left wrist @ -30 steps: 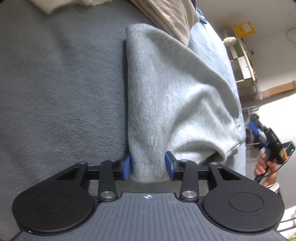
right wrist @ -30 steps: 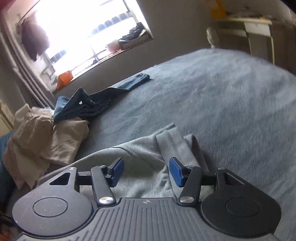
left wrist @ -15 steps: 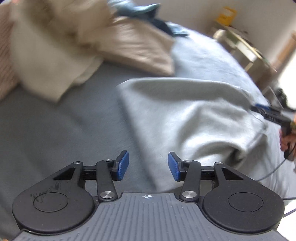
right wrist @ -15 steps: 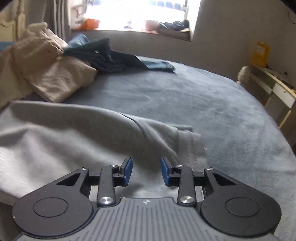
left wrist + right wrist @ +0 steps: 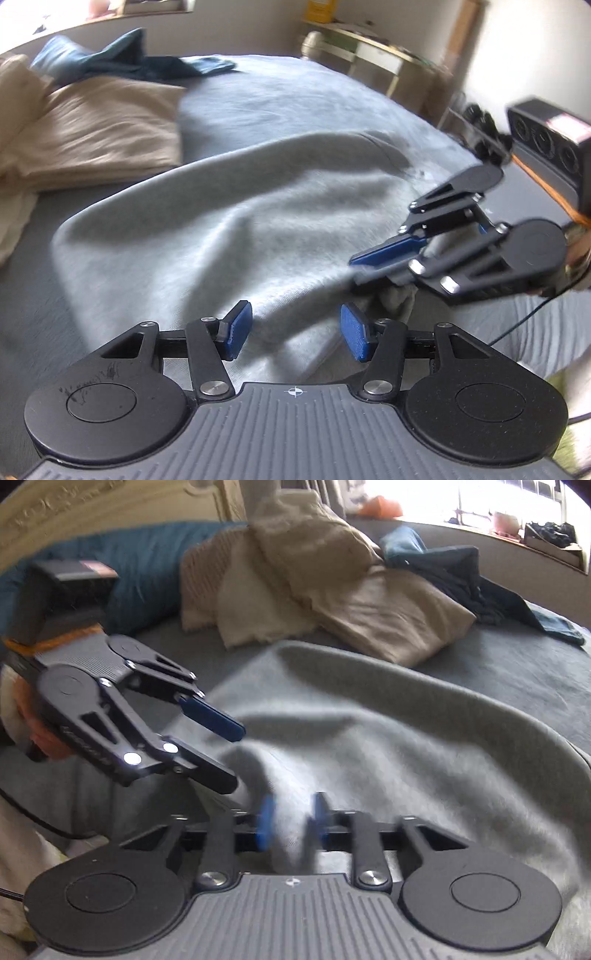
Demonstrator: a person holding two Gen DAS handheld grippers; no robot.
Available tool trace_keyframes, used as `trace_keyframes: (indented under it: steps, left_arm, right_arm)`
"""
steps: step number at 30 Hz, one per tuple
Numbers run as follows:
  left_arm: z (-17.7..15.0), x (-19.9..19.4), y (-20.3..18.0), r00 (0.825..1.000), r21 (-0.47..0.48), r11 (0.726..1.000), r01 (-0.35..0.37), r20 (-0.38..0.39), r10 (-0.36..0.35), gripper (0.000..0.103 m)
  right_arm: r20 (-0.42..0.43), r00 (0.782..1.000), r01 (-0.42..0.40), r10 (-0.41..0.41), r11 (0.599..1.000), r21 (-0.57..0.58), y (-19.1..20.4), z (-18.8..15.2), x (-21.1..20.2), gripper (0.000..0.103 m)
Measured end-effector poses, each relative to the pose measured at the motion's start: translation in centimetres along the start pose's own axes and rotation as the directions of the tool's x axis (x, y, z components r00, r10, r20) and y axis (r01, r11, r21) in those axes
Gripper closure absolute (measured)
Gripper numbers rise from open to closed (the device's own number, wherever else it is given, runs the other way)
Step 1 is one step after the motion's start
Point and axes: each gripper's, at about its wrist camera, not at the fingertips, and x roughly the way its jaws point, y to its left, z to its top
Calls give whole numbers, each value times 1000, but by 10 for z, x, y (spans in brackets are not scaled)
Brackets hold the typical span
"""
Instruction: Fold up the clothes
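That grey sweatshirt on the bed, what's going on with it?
A person is folding the grey sweatshirt on the bed with handheld tongs. The right tongs have just been closing and now pinch a bunched fold of it. The left tongs have just been opening, with cloth between the pads but not gripped. Beige clothes and dark blue ones wait behind.

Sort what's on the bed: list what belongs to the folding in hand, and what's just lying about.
In the job:
- grey garment
- right claw, just been closing, pinching a fold of it
- left claw, just been opening, cloth between its pads, not gripped

Lying about:
- beige clothes pile
- dark blue clothes
- teal pillow
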Motion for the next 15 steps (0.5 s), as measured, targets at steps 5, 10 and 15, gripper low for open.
trace_keyframes:
  steps: [5,10,15]
  left_arm:
    - [4,14,-17,997,102,993,-67,32,64,50]
    - [4,22,-28,979,182,963,-197,82,184,49]
    - [-3,24,-34,962,212,940,-267,108,249,50]
  right_arm:
    - [73,997,-37,28,992,123,-10,1,-12,100]
    - [120,991,-69,53,989,130,-12,-3,-27,100]
    - [122,990,-85,71,990,115,-12,-9,-27,100]
